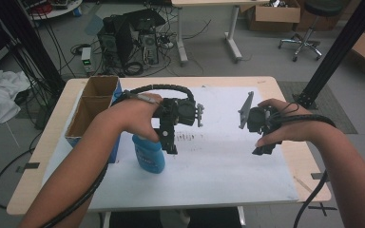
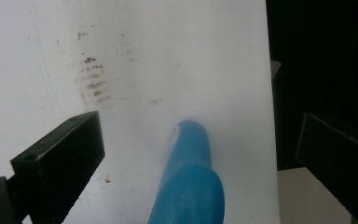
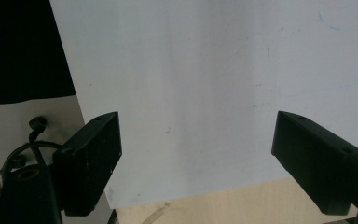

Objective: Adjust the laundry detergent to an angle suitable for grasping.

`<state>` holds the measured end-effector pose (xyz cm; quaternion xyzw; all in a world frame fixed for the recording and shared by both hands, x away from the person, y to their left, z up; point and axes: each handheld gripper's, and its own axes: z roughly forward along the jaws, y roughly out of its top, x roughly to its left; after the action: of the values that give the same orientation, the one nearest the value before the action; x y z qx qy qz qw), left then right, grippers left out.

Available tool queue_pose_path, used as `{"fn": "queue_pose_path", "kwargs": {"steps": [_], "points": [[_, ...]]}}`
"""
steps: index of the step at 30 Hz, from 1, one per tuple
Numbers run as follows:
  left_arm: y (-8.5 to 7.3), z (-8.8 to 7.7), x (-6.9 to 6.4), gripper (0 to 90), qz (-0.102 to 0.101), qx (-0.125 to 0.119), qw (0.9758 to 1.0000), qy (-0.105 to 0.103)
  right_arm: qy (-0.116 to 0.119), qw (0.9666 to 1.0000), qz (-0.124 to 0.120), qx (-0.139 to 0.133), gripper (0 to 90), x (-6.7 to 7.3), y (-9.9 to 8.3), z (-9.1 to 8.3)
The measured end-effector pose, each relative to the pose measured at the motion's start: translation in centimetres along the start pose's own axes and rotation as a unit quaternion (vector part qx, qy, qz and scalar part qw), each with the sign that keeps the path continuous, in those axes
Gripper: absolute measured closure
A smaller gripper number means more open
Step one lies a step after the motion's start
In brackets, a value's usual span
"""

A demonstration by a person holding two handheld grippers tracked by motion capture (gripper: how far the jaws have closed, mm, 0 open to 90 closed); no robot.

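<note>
Blue bottle [image 1: 148, 154] standing left of centre in the high view, on the white sheet [image 1: 228, 175], just beside the cardboard box [image 1: 92, 107] at the left edge; seen in the left gripper view rising from the bottom centre between the two black jaws, touching neither. Left gripper [image 1: 171, 140] hovering over it with jaws spread wide, nothing clamped; right gripper [image 1: 262, 147] at right of centre in the high view, jaws likewise wide apart over bare sheet, holding nothing. Risk, judged from here: closing off-centre likely to nudge the narrow top sideways and tip the bottle toward the box; descending too steeply likely to strike the cap with one jaw; smooth rounded plastic probably prone to slipping out of a shallow pinch; trailing cable [image 1: 166, 88] possibly dragging across.
</note>
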<state>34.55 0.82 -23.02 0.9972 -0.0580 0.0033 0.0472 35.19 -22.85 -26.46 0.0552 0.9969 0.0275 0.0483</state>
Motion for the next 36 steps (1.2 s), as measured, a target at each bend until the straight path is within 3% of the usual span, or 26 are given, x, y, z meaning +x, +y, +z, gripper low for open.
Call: {"fn": "queue_pose_path", "kwargs": {"steps": [36], "points": [[-0.36, -0.44, -0.63, 1.6, -0.001, 0.000, 1.0000, 0.000, -0.014, 0.9999, -0.004, -0.001, 16.0, 0.29, 0.45, -0.23]]}}
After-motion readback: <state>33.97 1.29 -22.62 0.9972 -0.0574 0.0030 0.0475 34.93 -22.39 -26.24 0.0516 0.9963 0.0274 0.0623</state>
